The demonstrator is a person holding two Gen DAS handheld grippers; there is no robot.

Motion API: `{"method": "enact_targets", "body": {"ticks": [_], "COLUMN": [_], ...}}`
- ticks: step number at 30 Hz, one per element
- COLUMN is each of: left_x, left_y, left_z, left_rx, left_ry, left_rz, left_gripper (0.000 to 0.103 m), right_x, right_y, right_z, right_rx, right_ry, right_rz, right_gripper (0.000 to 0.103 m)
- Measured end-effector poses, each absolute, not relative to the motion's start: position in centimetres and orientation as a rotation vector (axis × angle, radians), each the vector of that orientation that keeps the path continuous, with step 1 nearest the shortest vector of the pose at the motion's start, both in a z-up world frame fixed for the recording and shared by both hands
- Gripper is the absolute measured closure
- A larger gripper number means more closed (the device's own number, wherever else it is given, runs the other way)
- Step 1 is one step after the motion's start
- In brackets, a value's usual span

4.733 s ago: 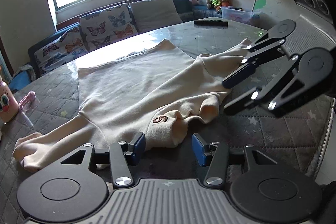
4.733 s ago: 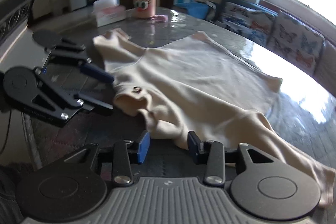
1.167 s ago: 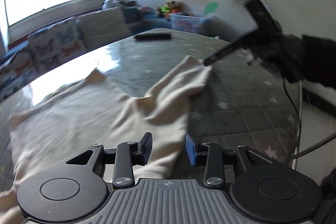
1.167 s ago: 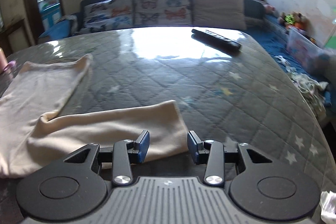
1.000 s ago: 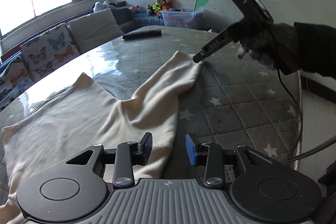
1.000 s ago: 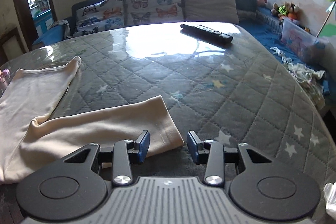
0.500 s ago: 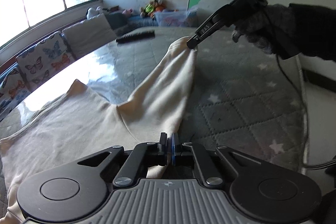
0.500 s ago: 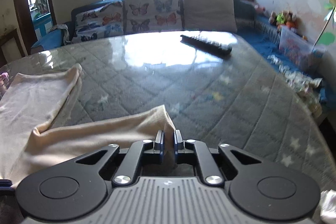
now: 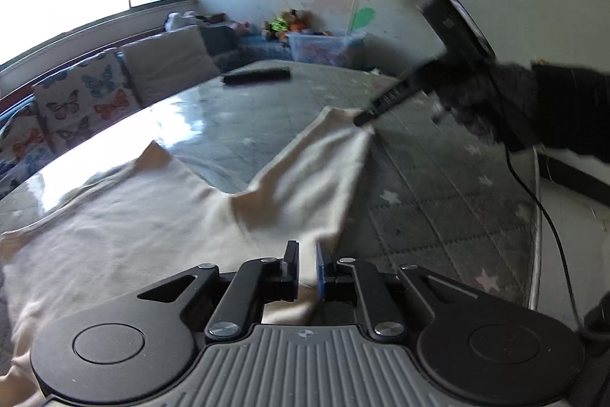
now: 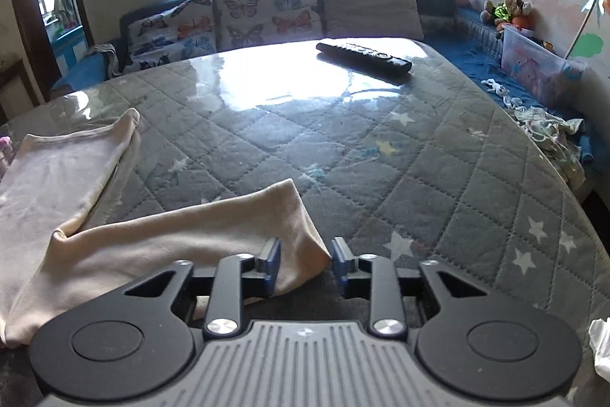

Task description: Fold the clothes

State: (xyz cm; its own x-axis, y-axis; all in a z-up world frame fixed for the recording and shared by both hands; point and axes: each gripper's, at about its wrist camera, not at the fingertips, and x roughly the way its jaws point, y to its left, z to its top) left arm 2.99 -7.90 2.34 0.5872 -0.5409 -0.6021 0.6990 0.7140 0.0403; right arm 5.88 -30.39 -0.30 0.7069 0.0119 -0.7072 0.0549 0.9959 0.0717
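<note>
- Left gripper (image 9: 307, 259): jaws nearly together, clamped on shirt (image 9: 160, 216) fabric.
- Right gripper (image 10: 305, 260): jaws part open, sleeve (image 10: 198, 231) cuff corner between them, unclamped.

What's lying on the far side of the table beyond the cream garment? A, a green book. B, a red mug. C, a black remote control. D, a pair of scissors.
C: a long black remote control lies on the quilted table beyond the cream garment.
</note>
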Motion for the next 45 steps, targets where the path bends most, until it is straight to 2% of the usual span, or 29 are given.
{"method": "enact_targets", "body": {"ticks": [3,5,17,24,35,40,45], "left_x": [3.5,4.0,5.3,4.5,1.9,0.2,-1.0], "left_y": [-6.7,-6.0,-8.1,-6.3,2.2,5.5,7.5], "left_z": [2.7,2.8,0.0,1.5,3.8,3.8,3.1], "left_rx": [0.254,0.247,0.249,0.227,0.158,0.122,0.098], "left_ry": [0.613,0.63,0.697,0.655,0.575,0.567,0.583], "left_rz": [-0.673,-0.635,-0.629,-0.608,-0.426,-0.358,-0.31], "left_gripper": [0.084,0.084,0.084,0.076,0.066,0.063,0.06], "right_x": [5.9,5.7,5.0,4.0,2.8,3.3,4.7], "right_y": [-30.1,-30.1,-29.8,-28.4,-17.1,-10.5,-4.5], "right_z": [-0.9,-0.7,1.3,6.4,14.5,15.2,13.5], "right_rx": [0.095,0.092,0.086,0.09,-0.042,-0.115,-0.135], "right_ry": [0.795,0.785,0.752,0.659,0.535,0.527,0.564], "right_rz": [-0.02,-0.03,-0.038,0.018,0.285,0.409,0.508], "right_gripper": [0.075,0.094,0.095,0.095,0.095,0.095,0.095]}}
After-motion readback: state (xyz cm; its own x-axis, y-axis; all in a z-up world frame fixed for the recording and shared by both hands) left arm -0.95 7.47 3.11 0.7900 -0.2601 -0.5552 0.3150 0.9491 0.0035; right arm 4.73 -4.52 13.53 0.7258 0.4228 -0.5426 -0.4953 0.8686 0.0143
